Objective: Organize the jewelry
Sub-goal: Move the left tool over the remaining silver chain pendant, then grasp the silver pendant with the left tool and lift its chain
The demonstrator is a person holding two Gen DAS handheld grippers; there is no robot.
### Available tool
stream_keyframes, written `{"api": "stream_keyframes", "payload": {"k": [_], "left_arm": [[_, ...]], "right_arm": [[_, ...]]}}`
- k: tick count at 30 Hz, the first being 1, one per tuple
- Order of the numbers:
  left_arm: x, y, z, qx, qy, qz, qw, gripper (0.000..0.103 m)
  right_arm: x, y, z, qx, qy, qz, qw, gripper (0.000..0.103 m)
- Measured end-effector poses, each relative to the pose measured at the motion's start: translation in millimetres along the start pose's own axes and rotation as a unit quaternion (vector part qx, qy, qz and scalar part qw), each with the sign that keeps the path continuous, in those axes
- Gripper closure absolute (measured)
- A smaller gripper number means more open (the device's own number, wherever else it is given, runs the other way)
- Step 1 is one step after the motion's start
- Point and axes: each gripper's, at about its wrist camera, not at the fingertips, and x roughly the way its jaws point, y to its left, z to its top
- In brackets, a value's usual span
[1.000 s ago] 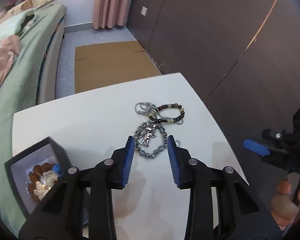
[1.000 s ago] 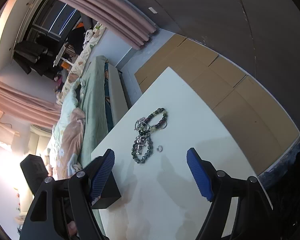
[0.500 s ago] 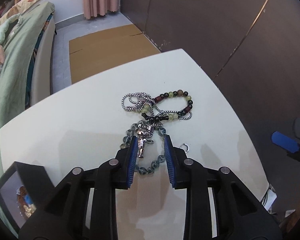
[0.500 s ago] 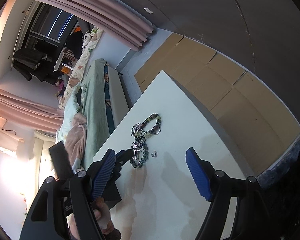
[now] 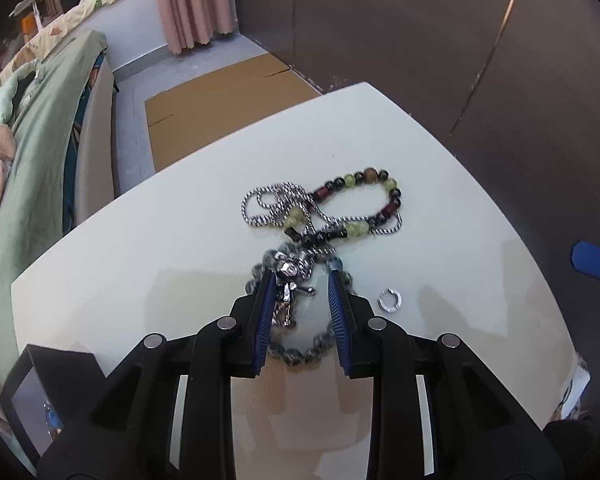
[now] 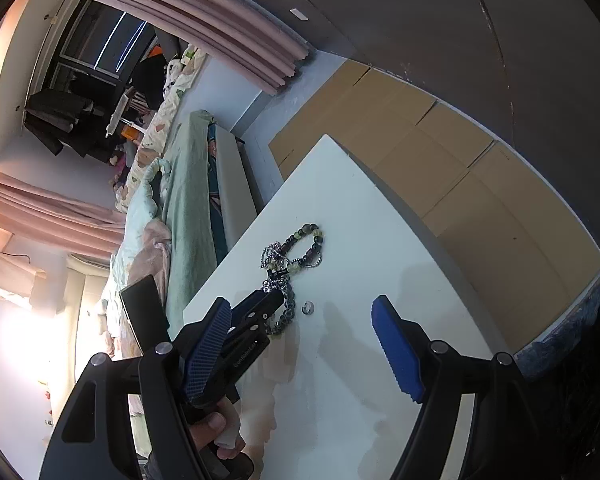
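The left gripper (image 5: 300, 292) stands narrowed over the heap on the white table (image 5: 140, 272); its blue pads (image 5: 265, 320) straddle the silver figure pendant (image 5: 290, 280), which sits between the fingers and close against the left-hand pad, yet a clear gap shows at the other pad, so the jaws read as not yet pressing on anything; the right gripper (image 6: 300, 344) hangs spread wide and empty, well back from the jewelry, with only bare table between its fingers. The likely trouble lies in the tangle: the pendant's twisted silver chain (image 5: 276, 204) runs beyond the fingertips and crosses through the mixed-bead bracelet (image 5: 364, 200), while the grey bead bracelet (image 5: 300, 354) loops round the pendant under and outside both pads; a squeeze here could catch a grey bead together with the pendant, and a lift could drag the far bracelet along by the chain or let the smooth metal figure slip out; the small silver ring (image 5: 390, 301), just outside the right-hand pad, could be knocked and roll toward the table edge. By count: two grippers; one pendant on one chain; two bead bracelets; one ring; one black box (image 5: 40, 392), set behind and to the left of the fingers, where a few pieces already lie, too blurred to number; that box is presumably where the piece is to go.
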Motion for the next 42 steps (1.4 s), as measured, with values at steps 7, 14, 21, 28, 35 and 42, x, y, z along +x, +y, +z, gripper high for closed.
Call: {"api": "stream_keyframes", "payload": {"k": [7,14,21,28,35,42], "left_arm": [[-2,5,-3,0.003,0.012,-0.002,0.9999,0.075],[7,13,1,-0.009,0.003,-0.002,1.0000,0.067],[0,19,0,-0.022,0.010,-0.003,0.9997,0.094],[-23,31,0,-0.052,-0.015,-0.032,0.9980,0.094],[-56,42,2,-0.072,-0.047,-0.062,0.9943,0.094],[-93,63,0,-0.094,-0.085,-0.086,0.9882,0.094]], "right_arm": [[-1,2,-1,-0.005,0.002,-0.005,1.000,0.031],[3,4,-2,-0.009,0.006,-0.011,1.000,0.030],[5,7,-3,-0.021,0.006,-0.020,1.000,0.030],[6,10,-4,-0.031,0.006,-0.030,0.999,0.030],[25,16,-7,-0.045,0.024,-0.042,0.998,0.045],[61,27,-13,-0.075,0.055,-0.075,0.993,0.065]]}}
